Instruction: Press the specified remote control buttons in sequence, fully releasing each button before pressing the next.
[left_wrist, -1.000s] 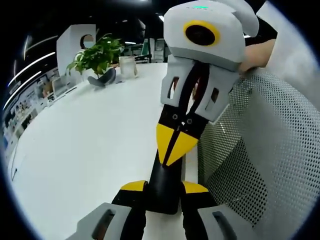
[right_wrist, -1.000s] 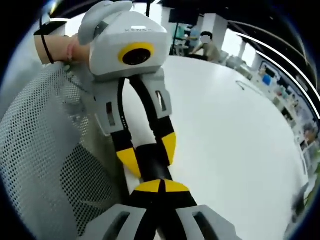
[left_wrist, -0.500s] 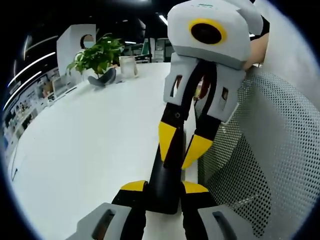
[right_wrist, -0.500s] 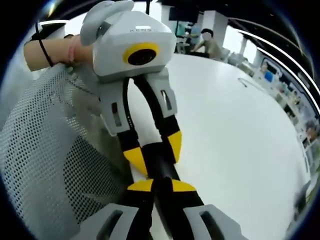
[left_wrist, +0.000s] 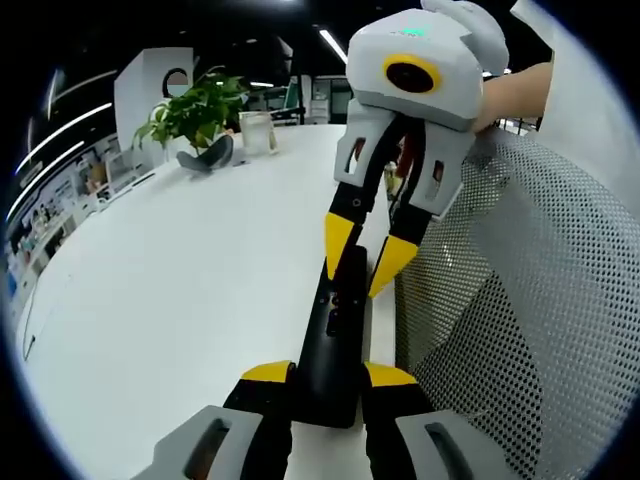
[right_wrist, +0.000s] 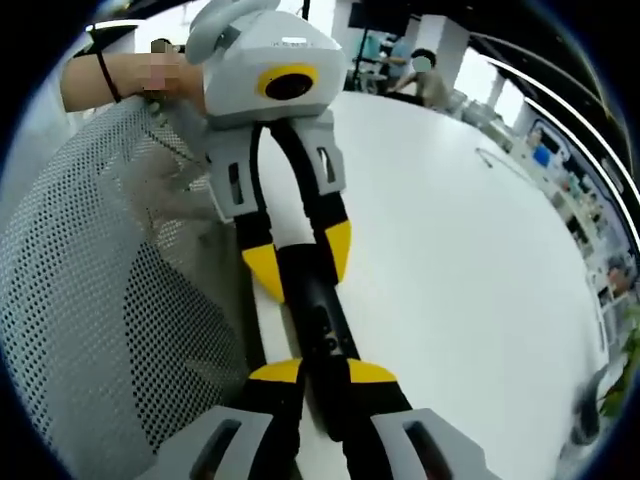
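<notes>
Left gripper view: My left gripper rises from the bottom of the view with its yellow-padded jaws closed on the near end of a slim black remote control. The remote control extends forward over the edge of the white tabletop, and small buttons are visible on its upper face. My right gripper enters from the upper right, held by a hand. Its yellow-tipped jaws stand a narrow gap apart, one on each side of the far end of the remote control; contact cannot be confirmed. A grey mesh chair back is at the right, just beside the remote control. A green potted plant and a clear glass container stand well apart at the far end of the tabletop.

Right gripper view: My right gripper rises from the bottom, its jaws slightly parted on either side of the near end of the remote control; whether they touch it cannot be determined. My left gripper descends from above with its jaws clamped on the far end. The mesh chair back lies at the left, the tabletop at the right.
</notes>
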